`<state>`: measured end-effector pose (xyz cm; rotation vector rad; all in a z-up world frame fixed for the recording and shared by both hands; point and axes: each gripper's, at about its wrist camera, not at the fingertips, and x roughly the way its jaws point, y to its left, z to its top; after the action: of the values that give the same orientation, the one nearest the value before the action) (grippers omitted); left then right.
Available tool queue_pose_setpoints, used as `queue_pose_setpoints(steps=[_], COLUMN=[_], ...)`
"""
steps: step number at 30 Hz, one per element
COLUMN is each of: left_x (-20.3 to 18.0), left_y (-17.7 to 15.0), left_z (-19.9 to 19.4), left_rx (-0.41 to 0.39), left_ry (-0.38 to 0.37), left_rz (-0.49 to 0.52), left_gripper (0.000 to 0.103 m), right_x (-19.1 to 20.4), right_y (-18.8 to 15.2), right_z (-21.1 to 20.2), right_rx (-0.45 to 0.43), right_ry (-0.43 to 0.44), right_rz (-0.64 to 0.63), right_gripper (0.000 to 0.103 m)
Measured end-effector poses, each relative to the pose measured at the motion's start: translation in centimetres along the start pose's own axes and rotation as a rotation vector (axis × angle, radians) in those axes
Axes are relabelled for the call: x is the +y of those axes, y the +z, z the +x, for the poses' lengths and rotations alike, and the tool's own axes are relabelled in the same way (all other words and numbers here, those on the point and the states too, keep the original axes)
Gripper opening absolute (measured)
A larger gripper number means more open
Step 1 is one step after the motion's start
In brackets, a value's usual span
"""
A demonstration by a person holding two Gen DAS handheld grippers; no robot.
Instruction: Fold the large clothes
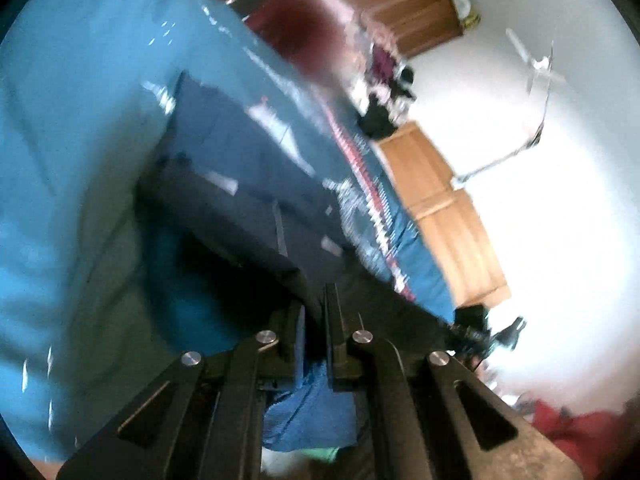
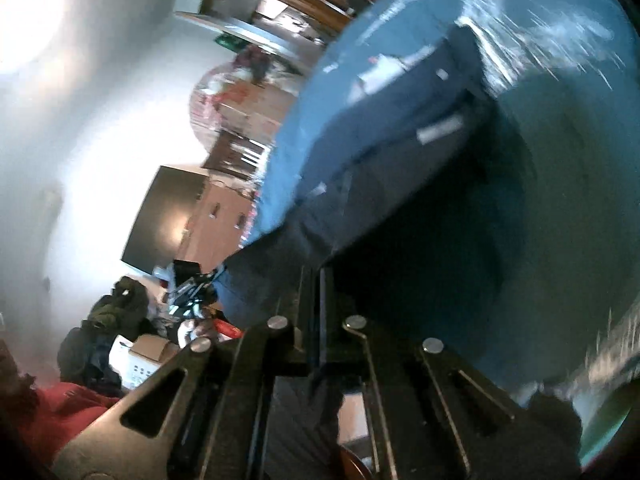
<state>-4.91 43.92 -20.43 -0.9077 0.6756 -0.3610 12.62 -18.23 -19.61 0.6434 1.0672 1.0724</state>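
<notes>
A large dark navy garment (image 1: 248, 184) lies on a teal bedspread (image 1: 72, 140), and its near edge is lifted off the spread. My left gripper (image 1: 316, 304) is shut on that navy cloth, with blue fabric bunched between its fingers. In the right wrist view the same navy garment (image 2: 384, 168) rises from the teal bedspread (image 2: 560, 184) toward the camera. My right gripper (image 2: 316, 276) is shut on another part of its edge, jaws pressed together with the cloth pinched between them. Both pictures are blurred.
A wooden cabinet (image 1: 444, 208) stands beyond the bed's patterned border, and a pile of clothes (image 1: 384, 92) lies farther off. In the right wrist view there is a dark screen (image 2: 168, 220), a cardboard box (image 2: 140, 356), red cloth (image 2: 60, 412) and clutter on the floor.
</notes>
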Motion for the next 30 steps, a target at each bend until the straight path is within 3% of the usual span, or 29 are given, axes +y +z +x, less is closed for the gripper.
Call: queue_pose_setpoints(steps=[4, 9, 11, 14, 15, 17, 20, 22, 24, 25, 28, 30], left_x=[-0.5, 2.3, 5.2, 10.4, 12.8, 16.0, 15.7, 14.9, 14.1, 13.5, 12.0, 10.8], left_y=[6.7, 16.1, 19.3, 22.2, 22.6, 22.7, 23.1, 23.2, 23.3, 23.3, 23.3, 23.2], left_z=[2.7, 8.7, 11.7, 17.4, 19.4, 21.5, 20.9, 19.5, 18.1, 17.8, 18.6, 20.7], left_rx=[-0.069, -0.119, -0.122, -0.048, -0.002, 0.061, 0.011, -0.048, -0.121, -0.135, -0.113, -0.044], left_ry=[-0.026, 0.069, 0.147, 0.386, 0.465, 0.531, 0.480, 0.450, 0.488, 0.533, 0.554, 0.538], left_rz=[-0.014, -0.048, -0.096, -0.129, -0.150, -0.203, -0.191, -0.183, -0.151, -0.119, -0.029, 0.054], left_gripper=[0.005, 0.009, 0.016, 0.031, 0.039, 0.041, 0.041, 0.050, 0.063, 0.064, 0.064, 0.064], right_x=[-0.1, -3.5, -6.3, -10.3, -11.9, -14.2, -16.2, -16.7, -16.6, -16.5, -16.1, -16.2], right_y=[6.1, 17.0, 21.5, 25.5, 26.2, 26.7, 26.2, 26.0, 26.0, 26.0, 26.4, 26.9], right_z=[1.4, 4.6, 6.7, 9.7, 10.6, 12.3, 14.2, 15.0, 15.5, 16.0, 16.9, 17.4], right_rx=[-0.029, -0.070, -0.079, -0.061, -0.044, 0.001, 0.067, 0.079, 0.068, 0.061, 0.045, 0.047], right_ry=[0.025, -0.053, -0.106, -0.215, -0.261, -0.349, -0.398, -0.413, -0.434, -0.445, -0.450, -0.440], right_rz=[-0.010, 0.000, 0.032, 0.067, 0.078, 0.071, 0.050, 0.026, -0.011, -0.029, -0.063, -0.064], right_gripper=[0.000, 0.000, 0.000, 0.007, 0.009, 0.009, 0.013, 0.031, 0.036, 0.038, 0.040, 0.040])
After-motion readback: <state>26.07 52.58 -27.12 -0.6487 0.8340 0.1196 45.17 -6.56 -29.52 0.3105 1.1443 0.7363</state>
